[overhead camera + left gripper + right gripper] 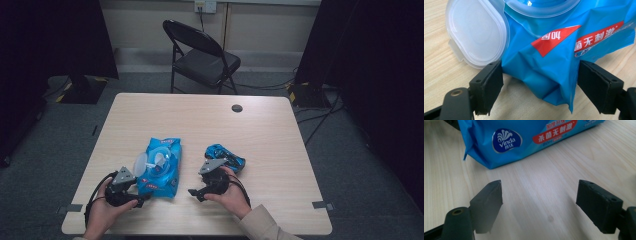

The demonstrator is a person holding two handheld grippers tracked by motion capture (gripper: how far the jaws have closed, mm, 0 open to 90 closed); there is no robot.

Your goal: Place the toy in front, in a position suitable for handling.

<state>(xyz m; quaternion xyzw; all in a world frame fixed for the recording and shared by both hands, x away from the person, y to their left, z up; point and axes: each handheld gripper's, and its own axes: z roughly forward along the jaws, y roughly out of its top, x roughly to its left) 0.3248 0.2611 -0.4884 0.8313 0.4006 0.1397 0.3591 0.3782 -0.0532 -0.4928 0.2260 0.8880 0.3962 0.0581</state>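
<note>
A blue wet-wipe pack [161, 170] lies left of the table's middle, its clear lid [141, 164] flipped open to the left. In the left gripper view the lid [477, 32] lies up left and a crumpled end of the pack [549, 67] sits between the jaws. My left gripper [540, 72] is open around that end, seen at the pack's near left corner [141, 200]. My right gripper [196, 194] is open to the right of the pack, aimed left at it. Bare wood lies between its jaws [539, 192], and the pack [506, 142] is ahead of them.
A small crumpled blue wrapper [226, 157] lies just beyond my right hand. A round cable hole [237, 108] marks the far side of the wooden table [210, 125]. A black folding chair [202, 55] stands behind it. Cables trail on the floor at right.
</note>
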